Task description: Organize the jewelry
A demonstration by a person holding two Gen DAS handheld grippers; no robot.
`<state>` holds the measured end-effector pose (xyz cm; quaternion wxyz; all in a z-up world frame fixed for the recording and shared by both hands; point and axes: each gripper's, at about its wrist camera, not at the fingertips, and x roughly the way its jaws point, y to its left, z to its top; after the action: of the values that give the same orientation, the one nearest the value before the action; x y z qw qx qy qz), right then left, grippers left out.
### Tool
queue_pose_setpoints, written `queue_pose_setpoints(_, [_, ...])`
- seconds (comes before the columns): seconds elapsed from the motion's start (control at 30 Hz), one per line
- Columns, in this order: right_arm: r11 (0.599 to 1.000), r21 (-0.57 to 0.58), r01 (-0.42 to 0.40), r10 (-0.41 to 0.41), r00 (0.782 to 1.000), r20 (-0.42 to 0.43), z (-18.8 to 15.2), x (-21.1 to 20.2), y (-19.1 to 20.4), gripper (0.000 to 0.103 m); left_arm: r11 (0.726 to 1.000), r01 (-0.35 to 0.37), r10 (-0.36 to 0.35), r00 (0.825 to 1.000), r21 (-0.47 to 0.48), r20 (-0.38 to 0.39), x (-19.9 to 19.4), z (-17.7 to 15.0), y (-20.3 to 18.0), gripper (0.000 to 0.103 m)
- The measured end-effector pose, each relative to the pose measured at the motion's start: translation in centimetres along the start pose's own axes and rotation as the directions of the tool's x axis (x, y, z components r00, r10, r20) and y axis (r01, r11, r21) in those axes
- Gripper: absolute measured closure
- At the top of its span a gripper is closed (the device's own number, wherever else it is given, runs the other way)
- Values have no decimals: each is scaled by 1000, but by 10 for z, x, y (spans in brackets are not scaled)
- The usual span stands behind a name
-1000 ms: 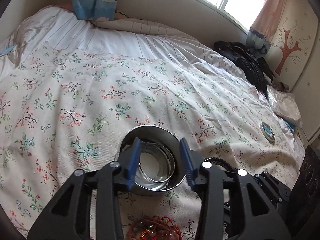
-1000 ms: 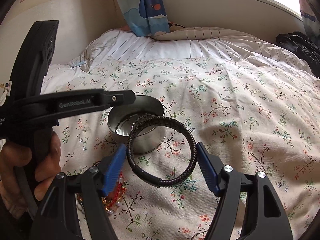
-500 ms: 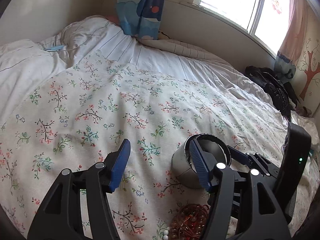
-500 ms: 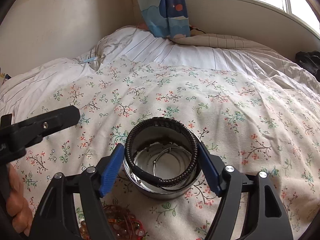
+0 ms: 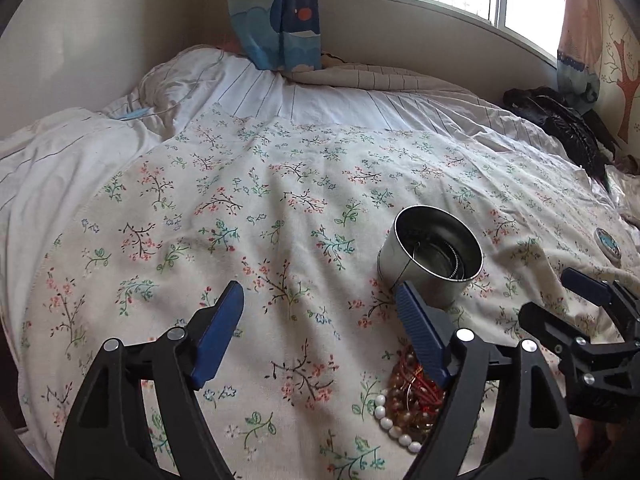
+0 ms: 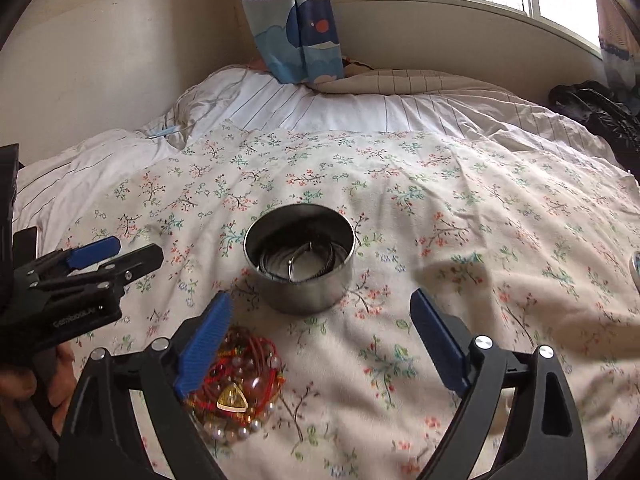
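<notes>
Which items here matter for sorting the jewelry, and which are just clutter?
Job:
tin, bangles already inside
bead pile, still on the quilt
left claw and right claw, both opening, nothing between them

Clutter:
curtain
black jacket
round badge
pillow

Black braided bracelet gone from right gripper; now apparently inside steel tin among bangles, view dim there. Right gripper jaws opening, nothing between them. Left gripper off tin, shifted left over floral sheet, jaws opening, empty.
</notes>
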<state>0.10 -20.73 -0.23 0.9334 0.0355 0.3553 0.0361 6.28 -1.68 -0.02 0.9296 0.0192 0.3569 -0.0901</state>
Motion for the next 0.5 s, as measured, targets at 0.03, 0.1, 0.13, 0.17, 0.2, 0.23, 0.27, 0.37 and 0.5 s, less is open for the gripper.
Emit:
queue_pose_setpoints(0.03, [1000, 6, 3, -3, 1000, -2, -8, -8, 0, 13, 1000, -1, 1, 1000, 5, 1, -5, -4, 0, 24])
queue_pose_setpoints(0.1, [1000, 14, 7, -7, 1000, -18, -21, -19, 0, 11, 1000, -13, 13, 1000, 15, 8, -15, -11, 1, 21])
queue_pose_setpoints(0.13, [1000, 12, 12, -11, 1000, -18, -26, -24, 1, 11, 1000, -17, 17, 1000, 18, 14, -21, -15, 2, 20])
queue_pose_setpoints(0.17, [1000, 9, 15, -15, 1000, -10, -28, -29, 2, 10, 1000, -18, 17, 1000, 19, 19, -25, -17, 2, 17])
queue_pose_setpoints(0.2, [1000, 7, 15, -15, 1000, 1, -30, -33, 4, 8, 1000, -15, 15, 1000, 19, 20, -28, -19, 3, 16])
queue_pose_setpoints(0.23, [1000, 2, 12, -12, 1000, 13, -30, -35, 6, 7, 1000, -13, 13, 1000, 18, 20, -32, -21, 4, 16])
queue_pose_setpoints(0.27, [1000, -7, 14, -14, 1000, 17, -30, -36, 8, 7, 1000, -11, 11, 1000, 17, 20, -35, -24, 4, 15])
queue_pose_setpoints(0.37, [999, -30, 14, -15, 1000, -8, -31, -30, 13, 7, 1000, -7, 6, 1000, 16, 18, -41, -29, 4, 12])
queue_pose_setpoints(0.5, [997, -73, 22, -24, 1000, -20, -32, -25, 21, 7, 1000, -10, 10, 1000, 29, 8, -41, -30, 1, 10])
